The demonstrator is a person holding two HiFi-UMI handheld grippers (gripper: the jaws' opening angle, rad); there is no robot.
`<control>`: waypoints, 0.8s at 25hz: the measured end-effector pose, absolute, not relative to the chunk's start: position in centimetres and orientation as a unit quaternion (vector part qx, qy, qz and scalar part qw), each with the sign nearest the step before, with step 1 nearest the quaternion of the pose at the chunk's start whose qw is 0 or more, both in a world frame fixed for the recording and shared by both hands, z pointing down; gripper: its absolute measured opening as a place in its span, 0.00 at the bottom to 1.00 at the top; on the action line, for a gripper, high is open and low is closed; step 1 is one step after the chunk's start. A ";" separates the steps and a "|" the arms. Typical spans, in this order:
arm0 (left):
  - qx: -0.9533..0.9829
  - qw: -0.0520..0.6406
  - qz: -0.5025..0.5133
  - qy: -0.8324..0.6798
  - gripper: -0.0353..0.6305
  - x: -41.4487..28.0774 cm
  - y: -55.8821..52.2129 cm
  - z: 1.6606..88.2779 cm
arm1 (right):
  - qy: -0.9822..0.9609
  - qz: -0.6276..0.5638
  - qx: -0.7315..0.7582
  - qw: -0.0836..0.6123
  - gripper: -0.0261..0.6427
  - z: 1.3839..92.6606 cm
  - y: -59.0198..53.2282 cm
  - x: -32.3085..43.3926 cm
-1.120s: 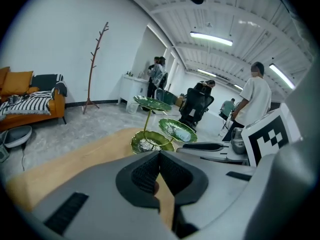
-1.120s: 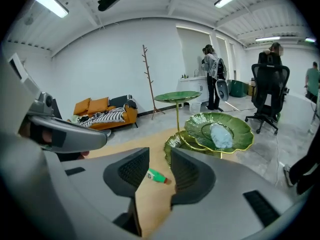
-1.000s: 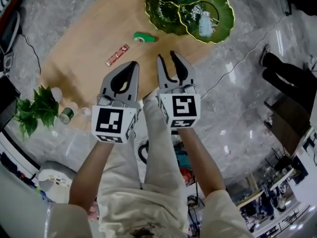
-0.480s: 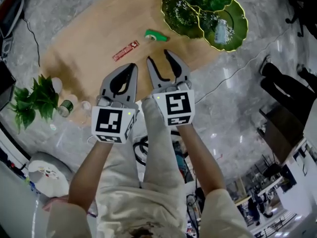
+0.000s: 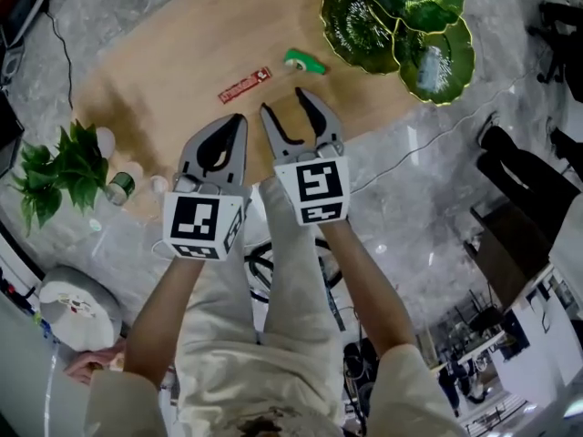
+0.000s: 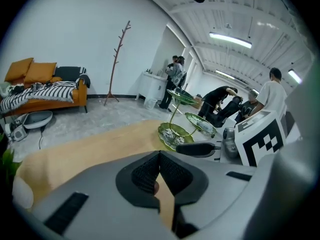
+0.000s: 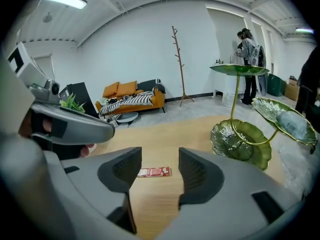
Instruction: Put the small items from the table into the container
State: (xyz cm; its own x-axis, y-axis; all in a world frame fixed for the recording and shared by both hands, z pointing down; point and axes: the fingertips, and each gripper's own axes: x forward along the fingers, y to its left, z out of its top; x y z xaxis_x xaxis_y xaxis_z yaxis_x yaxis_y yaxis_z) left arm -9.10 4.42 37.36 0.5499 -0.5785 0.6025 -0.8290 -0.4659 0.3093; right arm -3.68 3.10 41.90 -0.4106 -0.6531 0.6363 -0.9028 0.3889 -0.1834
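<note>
Ahead, glossy leaf-shaped green container

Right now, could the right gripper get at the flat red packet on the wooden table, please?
Probably yes: the right gripper, jaws opening and empty, faces the flat red packet, with only bare wooden table between them.

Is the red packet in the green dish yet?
No, the red packet lies flat on the wooden table, well apart from the green dish.
</note>
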 end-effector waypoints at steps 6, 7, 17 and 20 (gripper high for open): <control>0.820 0.303 0.211 -0.437 0.06 -10.9 4.7 38.2 | -0.808 0.263 0.465 0.249 0.37 43.1 3.4 -5.8; 0.819 0.305 0.210 -0.439 0.06 -11.2 4.7 38.5 | -0.808 0.264 0.462 0.251 0.38 43.3 3.3 -6.1; 0.803 0.321 0.203 -0.459 0.06 -14.3 5.3 40.1 | -0.806 0.283 0.447 0.265 0.53 45.7 3.9 -8.8; 0.801 0.324 0.201 -0.462 0.06 -14.8 5.5 40.4 | -0.806 0.282 0.445 0.270 0.64 46.6 4.0 -9.4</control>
State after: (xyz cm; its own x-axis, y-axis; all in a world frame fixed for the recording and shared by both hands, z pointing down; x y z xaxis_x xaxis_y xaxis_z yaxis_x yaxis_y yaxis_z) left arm -14.76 5.52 40.36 0.4928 -0.6093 0.6212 -0.8699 -0.3639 0.3331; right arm -9.36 3.97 46.56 -0.4576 -0.5651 0.6865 -0.8697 0.4453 -0.2131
